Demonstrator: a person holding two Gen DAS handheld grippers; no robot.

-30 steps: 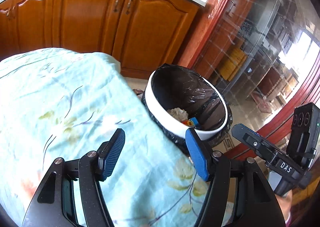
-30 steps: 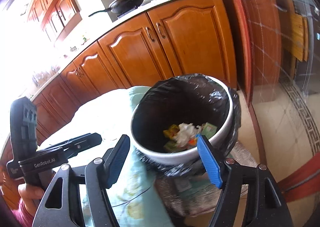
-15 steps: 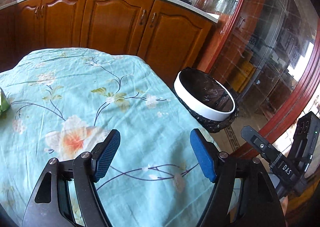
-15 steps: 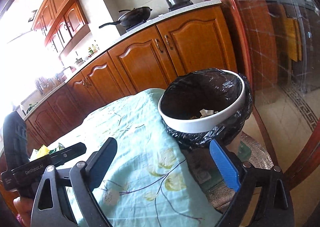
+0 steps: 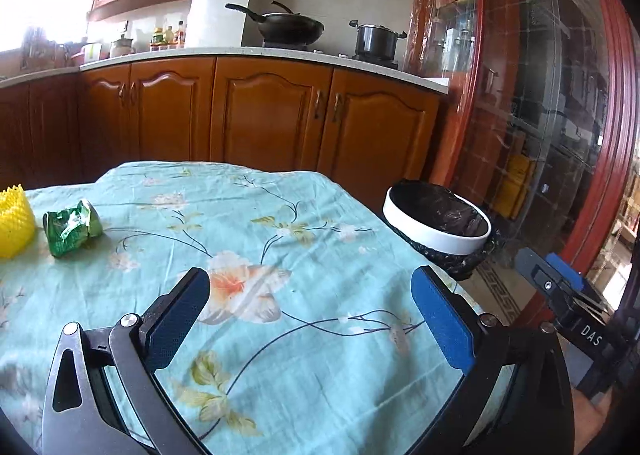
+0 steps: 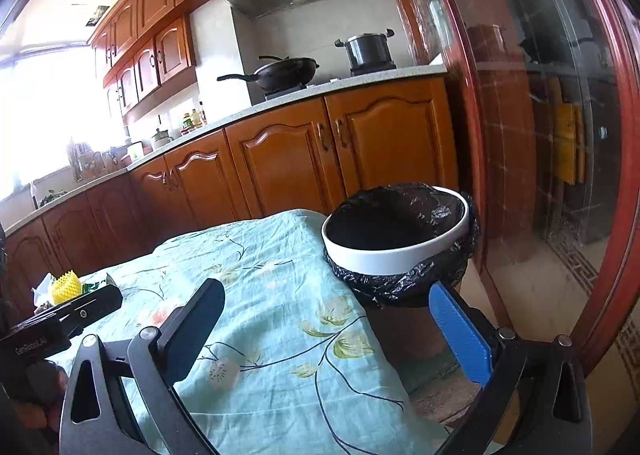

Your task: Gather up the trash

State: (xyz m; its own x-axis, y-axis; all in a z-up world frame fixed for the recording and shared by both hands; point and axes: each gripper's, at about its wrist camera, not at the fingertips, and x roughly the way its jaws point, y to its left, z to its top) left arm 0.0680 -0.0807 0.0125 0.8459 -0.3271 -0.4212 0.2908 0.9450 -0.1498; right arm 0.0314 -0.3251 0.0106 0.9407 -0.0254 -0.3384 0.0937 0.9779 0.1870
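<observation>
Floral tablecloth (image 5: 280, 239) holds green wrapper (image 5: 71, 228) beside yellow foam (image 5: 14, 225).

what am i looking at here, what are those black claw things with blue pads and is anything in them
They are two hand-held grabbers, one in each of a person's hands, each with a camera looking out along its two fingers; each picture is one such view. The left gripper and right gripper are both opening, with nothing between the fingers. Below them is a table under a flowered cloth. On its far left lie a crumpled green wrapper and a yellow foam net. Beside the table stands a white bin lined with a black bag.
</observation>
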